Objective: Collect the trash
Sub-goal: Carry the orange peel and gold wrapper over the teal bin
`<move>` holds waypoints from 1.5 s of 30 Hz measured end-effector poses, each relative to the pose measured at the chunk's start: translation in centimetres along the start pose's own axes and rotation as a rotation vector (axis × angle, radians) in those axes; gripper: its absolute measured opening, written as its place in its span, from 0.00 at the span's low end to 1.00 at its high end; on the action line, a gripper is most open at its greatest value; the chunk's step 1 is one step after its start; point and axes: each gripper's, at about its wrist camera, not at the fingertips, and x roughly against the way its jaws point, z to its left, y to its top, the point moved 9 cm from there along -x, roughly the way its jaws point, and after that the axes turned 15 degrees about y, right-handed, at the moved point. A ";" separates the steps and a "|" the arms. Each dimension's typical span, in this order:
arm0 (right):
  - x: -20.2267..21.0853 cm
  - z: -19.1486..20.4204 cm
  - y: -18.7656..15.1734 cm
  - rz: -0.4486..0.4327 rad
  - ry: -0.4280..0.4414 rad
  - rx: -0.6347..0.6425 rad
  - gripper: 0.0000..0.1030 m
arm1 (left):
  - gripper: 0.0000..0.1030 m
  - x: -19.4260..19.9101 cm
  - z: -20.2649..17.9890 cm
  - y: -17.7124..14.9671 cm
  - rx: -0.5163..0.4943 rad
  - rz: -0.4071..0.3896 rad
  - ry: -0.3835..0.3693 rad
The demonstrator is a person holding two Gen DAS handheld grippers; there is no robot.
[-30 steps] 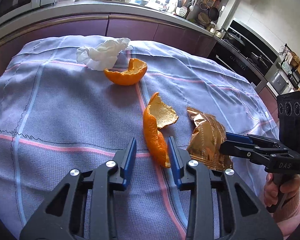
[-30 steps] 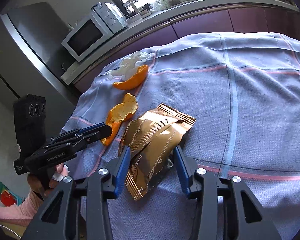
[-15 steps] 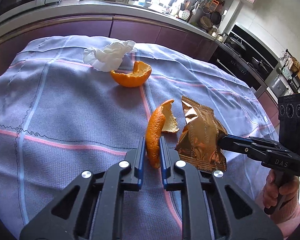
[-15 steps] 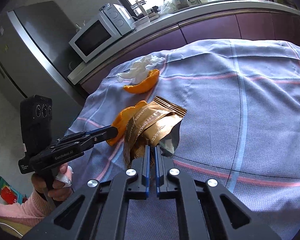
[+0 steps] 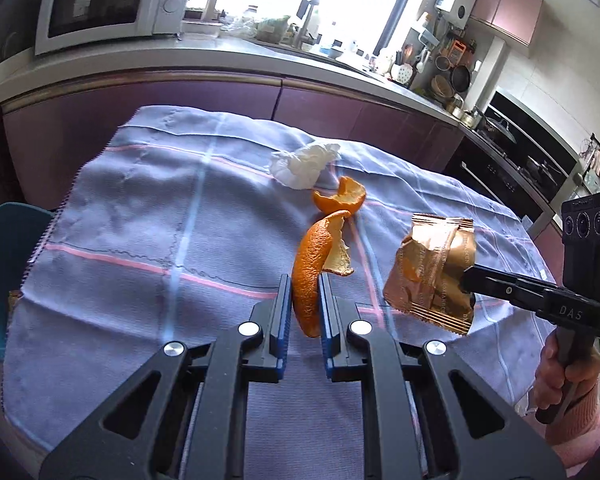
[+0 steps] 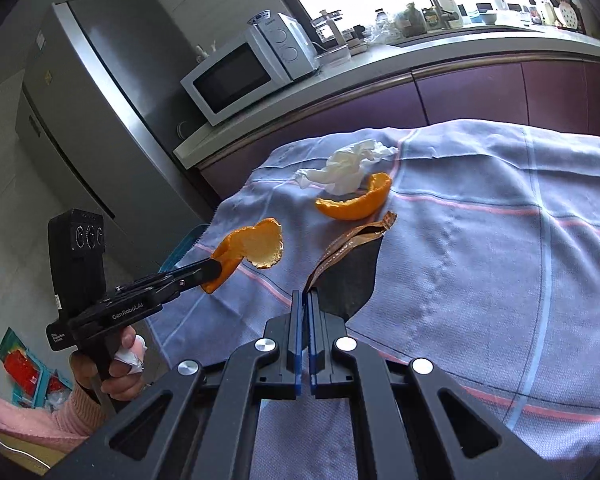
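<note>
A curled strip of orange peel is clamped in the left gripper, a crinkled gold foil wrapper in the right gripper, both apparently lifted; left on the blue cloth: a curved orange peel half, a crumpled white tissue

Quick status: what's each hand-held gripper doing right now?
Left hand-held gripper: closed on the orange peel.
Right hand-held gripper: closed on the gold wrapper.
</note>
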 end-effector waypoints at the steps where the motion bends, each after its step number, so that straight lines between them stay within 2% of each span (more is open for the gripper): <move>1: -0.3 0.4 0.3 0.003 0.009 0.010 0.02 | 0.13 0.4 0.7 0.2 0.013 -0.007 0.006; 11: -4.9 4.8 2.5 0.052 0.102 0.107 0.01 | 0.13 4.6 9.2 1.0 0.161 -0.080 0.105; 13: -5.8 5.2 2.6 0.062 0.108 0.112 0.01 | 0.13 5.2 10.4 0.9 0.187 -0.086 0.117; 15: -6.3 5.0 2.6 0.068 0.076 0.123 0.04 | 0.13 5.7 11.6 0.7 0.202 -0.090 0.134; 16: -6.6 4.6 2.5 0.076 0.041 0.132 0.08 | 0.13 5.6 12.0 0.6 0.208 -0.089 0.140; 17: -6.8 4.1 2.3 0.082 0.015 0.126 0.23 | 0.13 5.7 12.6 0.5 0.218 -0.086 0.144; 19: -6.9 2.6 2.0 0.081 -0.020 0.091 0.37 | 0.13 5.7 13.2 0.3 0.233 -0.085 0.151; 21: -7.3 1.1 1.5 0.099 -0.060 0.056 0.37 | 0.13 5.8 13.9 0.1 0.246 -0.085 0.160; 25: -8.8 -0.6 0.2 0.163 -0.030 -0.029 0.38 | 0.13 5.8 15.2 0.0 0.276 -0.088 0.183; 27: -9.5 -0.7 -0.3 0.179 -0.010 -0.048 0.27 | 0.13 6.0 16.3 -0.1 0.294 -0.090 0.202; 28: -9.7 -0.5 -0.5 0.184 0.003 -0.049 0.12 | 0.13 6.1 16.8 -0.2 0.303 -0.091 0.213; 29: -9.8 -0.3 -0.5 0.186 0.005 -0.044 0.06 | 0.13 6.2 17.3 -0.2 0.311 -0.091 0.223; 31: -10.0 0.2 -0.3 0.187 0.015 -0.028 0.02 | 0.13 6.4 18.5 -0.4 0.324 -0.093 0.253; 36: -10.3 1.0 0.3 0.180 0.035 -0.018 0.04 | 0.13 6.7 21.4 -0.9 0.363 -0.094 0.296; 41: -10.4 0.5 0.3 0.176 0.009 -0.030 0.06 | 0.13 7.0 23.3 -1.4 0.390 -0.095 0.320; 42: -10.3 0.2 0.4 0.164 0.001 -0.039 0.08 | 0.13 7.0 23.6 -1.5 0.394 -0.094 0.324; 44: -10.0 -0.3 0.8 0.140 -0.020 -0.046 0.23 | 0.13 6.9 24.2 -1.6 0.399 -0.094 0.336; 45: -9.9 -0.6 1.0 0.128 -0.033 -0.048 0.24 | 0.13 6.8 24.5 -1.7 0.402 -0.094 0.342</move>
